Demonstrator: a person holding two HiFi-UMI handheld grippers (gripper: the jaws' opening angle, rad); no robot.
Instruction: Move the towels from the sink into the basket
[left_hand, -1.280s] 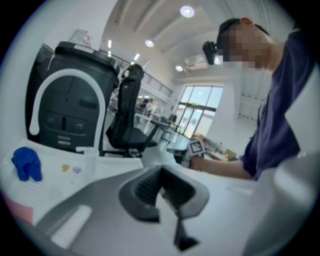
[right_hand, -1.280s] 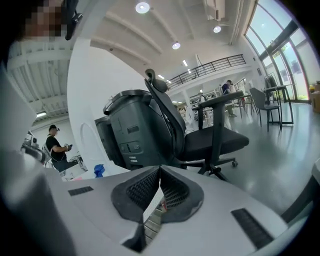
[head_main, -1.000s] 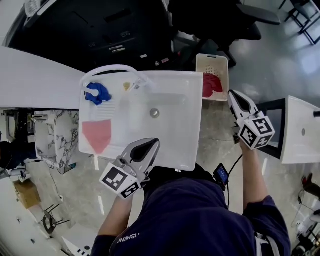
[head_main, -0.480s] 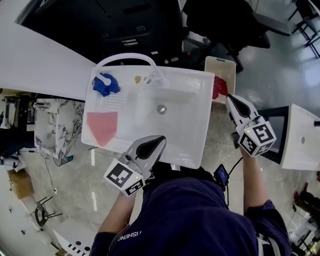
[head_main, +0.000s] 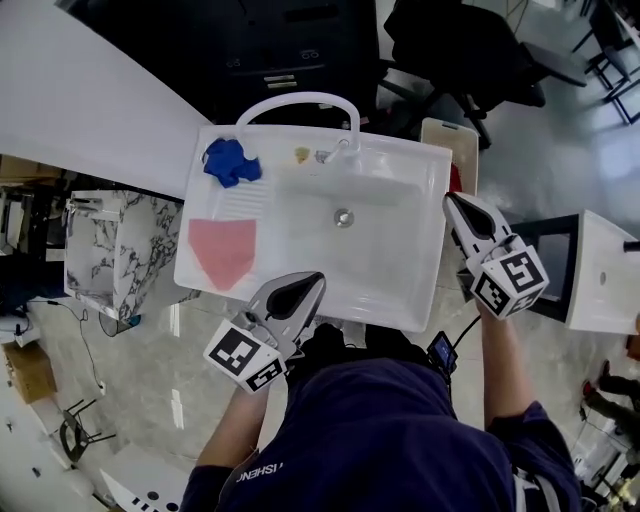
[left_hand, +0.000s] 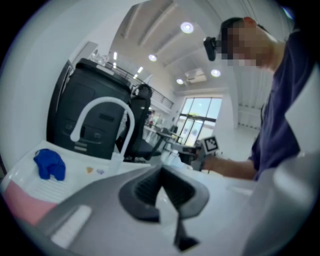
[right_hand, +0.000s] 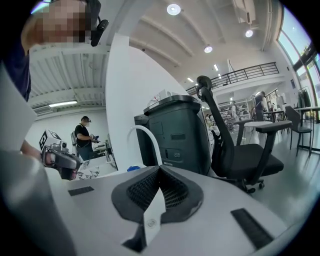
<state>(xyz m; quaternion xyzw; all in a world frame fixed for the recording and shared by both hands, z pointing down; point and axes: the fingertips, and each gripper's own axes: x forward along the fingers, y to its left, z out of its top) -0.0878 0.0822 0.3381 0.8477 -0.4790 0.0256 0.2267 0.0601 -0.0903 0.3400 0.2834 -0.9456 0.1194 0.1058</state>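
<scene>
left gripper (head_main: 308, 283) closed, empty, over sink's (head_main: 400, 290) near rim | right gripper (head_main: 455, 205) closed, empty, beside sink's right edge | blue towel (head_main: 231, 162), pink towel (head_main: 224, 248) on sink's left side | basket (head_main: 448, 140) behind right corner

We are in a large open-plan office or lab hall, not a home. Straight beyond the fingertips of the right gripper (right_hand: 160, 169) stands a dark office machine (right_hand: 177, 132), with a swivel chair (right_hand: 237, 150) to their right. A railed gallery (right_hand: 245, 72) and recessed ceiling lights (right_hand: 174, 9) sit high above them, and another person (right_hand: 85, 134) stands off to their left. Ahead of the fingertips of the left gripper (left_hand: 161, 169) we see tall windows (left_hand: 200, 120). The white sink (head_main: 400, 260) between both pairs of fingertips is a freestanding unit on a polished floor (head_main: 180, 340).
</scene>
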